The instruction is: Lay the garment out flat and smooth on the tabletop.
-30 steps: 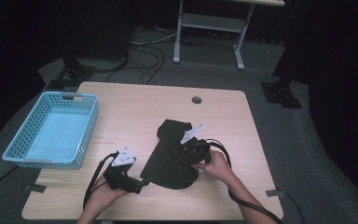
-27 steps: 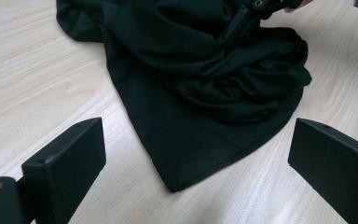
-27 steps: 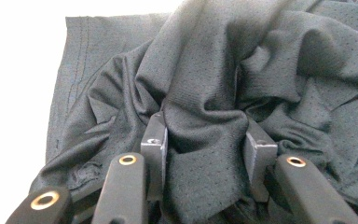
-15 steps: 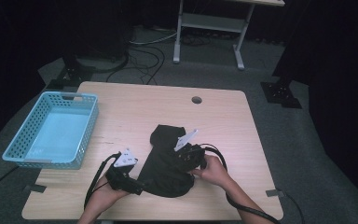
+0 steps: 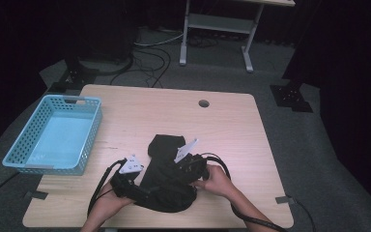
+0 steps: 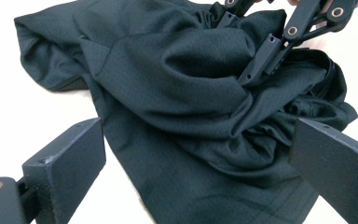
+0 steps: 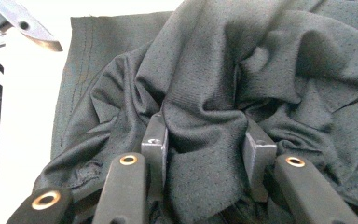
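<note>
Right gripper (image 7: 205,154) clamped on bunched black garment (image 5: 166,176) near table's (image 5: 140,108) front edge; left gripper (image 6: 200,172) wide open.

A pale wooden table (image 5: 140,108) with a round cable hole (image 5: 203,103) fills the lower centre of the high view; grey carpet (image 5: 290,145) surrounds it; black curtains (image 5: 348,72) darken the right and upper left; a white metal desk frame (image 5: 217,24) stands at top centre; loose cables (image 5: 149,53) trail beside it.

Left gripper (image 5: 140,186) jaws wide apart; right gripper (image 5: 183,171) jaws pinching.
</note>
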